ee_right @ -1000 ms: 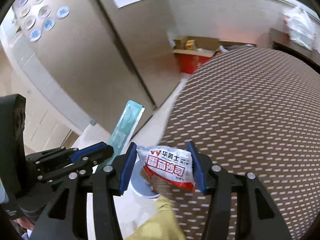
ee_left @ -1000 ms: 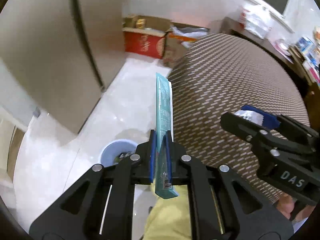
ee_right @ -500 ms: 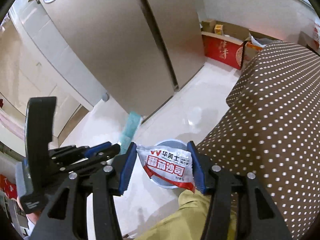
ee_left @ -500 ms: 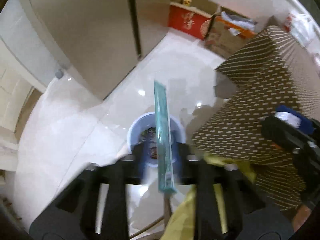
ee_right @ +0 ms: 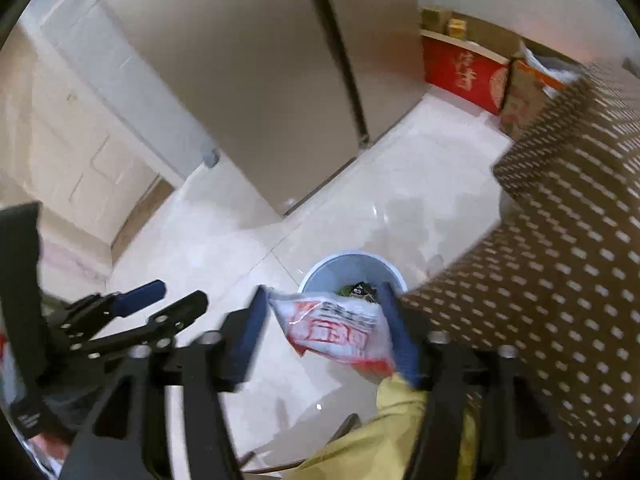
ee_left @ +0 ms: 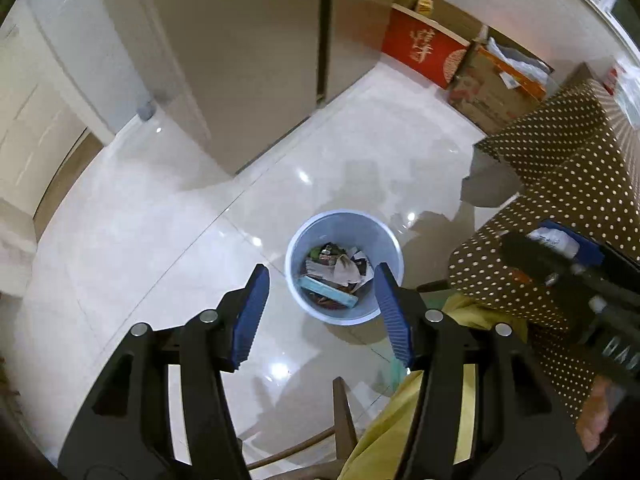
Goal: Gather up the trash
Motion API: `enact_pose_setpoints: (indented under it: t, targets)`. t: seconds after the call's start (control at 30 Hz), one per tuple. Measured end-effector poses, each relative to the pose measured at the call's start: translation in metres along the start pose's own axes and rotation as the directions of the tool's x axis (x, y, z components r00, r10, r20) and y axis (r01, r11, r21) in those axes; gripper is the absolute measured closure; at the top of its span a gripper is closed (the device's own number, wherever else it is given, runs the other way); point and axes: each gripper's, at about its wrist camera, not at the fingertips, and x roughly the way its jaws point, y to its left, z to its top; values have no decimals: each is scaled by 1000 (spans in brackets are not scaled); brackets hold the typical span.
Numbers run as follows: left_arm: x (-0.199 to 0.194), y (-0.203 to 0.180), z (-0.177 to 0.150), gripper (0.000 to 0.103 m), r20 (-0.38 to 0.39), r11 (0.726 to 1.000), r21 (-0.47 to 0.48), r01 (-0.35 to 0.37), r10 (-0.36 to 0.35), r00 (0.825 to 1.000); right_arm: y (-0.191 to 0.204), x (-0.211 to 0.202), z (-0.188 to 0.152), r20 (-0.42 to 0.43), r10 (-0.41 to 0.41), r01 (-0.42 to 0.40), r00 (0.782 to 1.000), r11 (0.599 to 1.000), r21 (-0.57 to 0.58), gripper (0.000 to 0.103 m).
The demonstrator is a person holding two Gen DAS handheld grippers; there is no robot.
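Observation:
A pale blue trash bin (ee_left: 344, 232) stands on the white tiled floor, with several wrappers inside, among them a teal packet (ee_left: 329, 291) lying flat. My left gripper (ee_left: 320, 312) is open and empty above the bin. My right gripper (ee_right: 326, 326) is shut on a red and white snack packet (ee_right: 336, 328), held above the bin (ee_right: 352, 266). The right gripper also shows at the right edge of the left wrist view (ee_left: 560, 256), and the left gripper shows at the left of the right wrist view (ee_right: 160, 304).
A table with a brown dotted cloth (ee_left: 560, 184) stands right of the bin. A tall grey fridge (ee_left: 260, 60) is behind it. Red and brown cardboard boxes (ee_left: 432, 48) sit by the far wall. A wooden chair (ee_left: 340, 408) and yellow-green trousers (ee_left: 384, 432) are below.
My left gripper opened and the teal packet dropped into the bin. Both grippers tilted down over the bin. The right gripper still holds the snack packet.

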Motion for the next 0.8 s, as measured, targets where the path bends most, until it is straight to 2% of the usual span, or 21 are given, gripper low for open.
enact_pose_setpoints:
  t: [0.07, 0.17, 0.37, 0.47, 0.57, 0.63, 0.8]
  targets:
    - [-2, 7, -7, 46, -2, 1000, -22, -19, 19, 1000, 2, 6, -4, -9, 28, -27, 1000, 999, 26, 20]
    - [-2, 13, -19, 44, -19, 999, -40, 18, -19, 1000, 3, 9, -11, -22, 45, -44, 999, 998, 48, 20]
    - [-19, 9, -37, 42, -12, 998, -51, 42, -43, 999, 0, -29, -35, 78, -30, 25, 997, 998, 58, 20]
    - [-41, -3, -49, 39, 35, 998, -26, 62, -61, 997, 0, -54, -48, 147, -81, 74, 986, 996, 48, 20]
    - [-62, -15, -55, 35, 95, 999, 8, 53, -54, 994, 1, -90, -67, 238, -130, 124, 963, 991, 41, 20]
    - [-82, -26, -63, 34, 147, 998, 38, 55, -59, 987, 2, -115, -79, 303, -176, 171, 937, 984, 45, 19]
    - [-123, -44, -82, 33, 237, 993, 90, 77, -96, 967, -2, -167, -111, 387, -230, 220, 893, 973, 70, 18]
